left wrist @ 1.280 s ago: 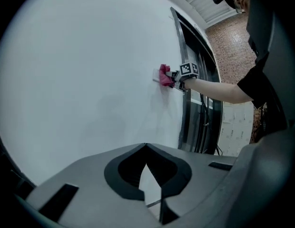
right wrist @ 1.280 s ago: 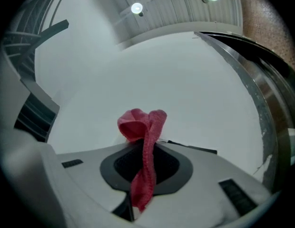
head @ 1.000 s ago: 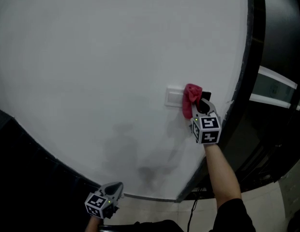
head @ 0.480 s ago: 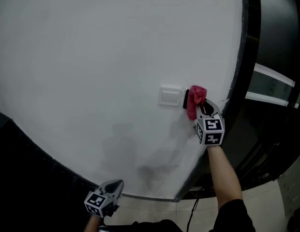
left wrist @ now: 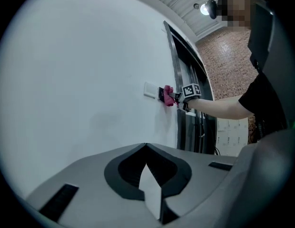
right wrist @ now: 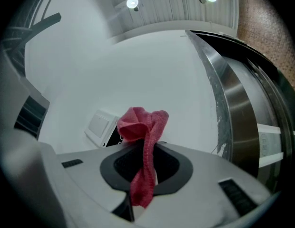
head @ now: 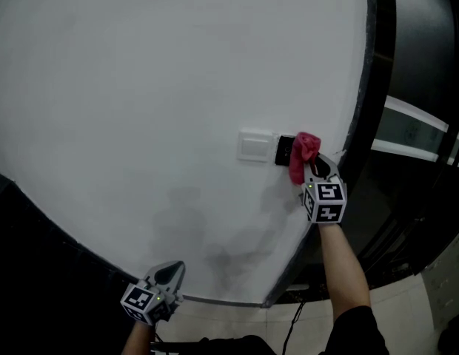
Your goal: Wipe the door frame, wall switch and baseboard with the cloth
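Bunched red cloth (head: 303, 154) just beside white wall switch (head: 255, 146), dark door frame (head: 379, 65) near.

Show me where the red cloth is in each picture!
Head view: the red cloth is right of the middle, up against the wall.
Left gripper view: red cloth is tiny and far off, just above the middle.
Right gripper view: red cloth is big, low in the middle.
Shared landmark: the white wall switch to its left.

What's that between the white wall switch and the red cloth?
A small black plate on the wall, beside the white switch; the red cloth overlaps its other edge. The head view shows it.
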A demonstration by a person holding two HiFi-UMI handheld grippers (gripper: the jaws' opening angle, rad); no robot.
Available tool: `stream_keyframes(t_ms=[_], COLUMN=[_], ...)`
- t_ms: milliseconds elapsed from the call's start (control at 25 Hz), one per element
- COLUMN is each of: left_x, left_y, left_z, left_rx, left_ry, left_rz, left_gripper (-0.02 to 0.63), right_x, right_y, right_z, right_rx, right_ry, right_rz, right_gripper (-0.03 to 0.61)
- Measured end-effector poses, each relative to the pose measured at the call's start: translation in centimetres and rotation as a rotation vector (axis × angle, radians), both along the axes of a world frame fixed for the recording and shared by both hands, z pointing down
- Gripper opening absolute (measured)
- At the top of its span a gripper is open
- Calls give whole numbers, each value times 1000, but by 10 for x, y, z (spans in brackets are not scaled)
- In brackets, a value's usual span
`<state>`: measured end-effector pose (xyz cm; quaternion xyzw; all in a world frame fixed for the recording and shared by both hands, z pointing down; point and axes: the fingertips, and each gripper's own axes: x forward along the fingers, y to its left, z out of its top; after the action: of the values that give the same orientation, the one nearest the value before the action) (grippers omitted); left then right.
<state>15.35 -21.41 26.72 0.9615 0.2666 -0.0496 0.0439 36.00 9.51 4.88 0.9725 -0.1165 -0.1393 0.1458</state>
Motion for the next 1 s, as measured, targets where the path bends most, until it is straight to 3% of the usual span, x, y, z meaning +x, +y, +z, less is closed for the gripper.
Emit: stream_keyframes(t_ms=[360, 480, 560, 720, 880, 1000], left_x=[-3, -1, -1, 3, 13, 12], left_y=[23, 26, 23, 22, 37, 48], left_z=[2, 10, 15, 10, -6, -21], left_rx=[2, -6, 0, 16, 26, 24], left_ry=[-12, -24, -35, -31, -5, 24], left_rz=[61, 66, 61, 44, 55, 67], left_gripper=[-8, -8, -8, -8, -8, -8], right_x=[-1, -8, -22, -52, -48, -27], right_y=[25, 33, 20, -51, -121, -155], right_z=[6, -2, -9, -25, -23, -13], right_rx=[18, 7, 32, 42, 59, 131], right_ry=[-41, -11, 32, 79, 37, -25], right_rz=[89, 128, 75, -137, -311, -393], right_gripper=[49, 49, 49, 49, 49, 49])
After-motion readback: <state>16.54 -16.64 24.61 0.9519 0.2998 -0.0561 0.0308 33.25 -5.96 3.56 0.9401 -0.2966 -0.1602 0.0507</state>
